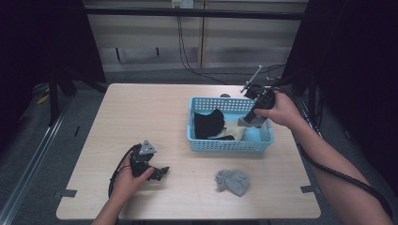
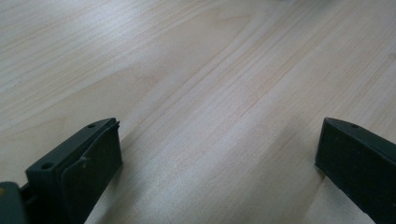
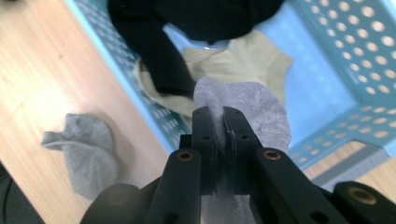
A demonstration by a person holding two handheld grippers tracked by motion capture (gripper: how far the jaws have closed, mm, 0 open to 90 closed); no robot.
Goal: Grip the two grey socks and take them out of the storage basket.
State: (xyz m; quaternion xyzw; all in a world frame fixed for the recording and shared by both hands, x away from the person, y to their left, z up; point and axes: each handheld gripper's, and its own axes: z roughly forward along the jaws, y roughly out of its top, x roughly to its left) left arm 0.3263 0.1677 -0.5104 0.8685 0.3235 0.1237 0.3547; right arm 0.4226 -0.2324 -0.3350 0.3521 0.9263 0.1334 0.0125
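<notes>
Your right gripper [image 3: 218,122] clenches 1 grey sock [image 3: 252,107] above the blue basket's [image 1: 227,145] right end; your left gripper [image 2: 217,154] rests released near the table's [image 1: 155,108] front-left corner.

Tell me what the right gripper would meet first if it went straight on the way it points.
Probably the beige sock in the blue basket. The right gripper, shut on a grey sock, points down into the basket, and the beige sock lies just beyond its tips. Depth is unclear; the black sock lies to one side.
</notes>
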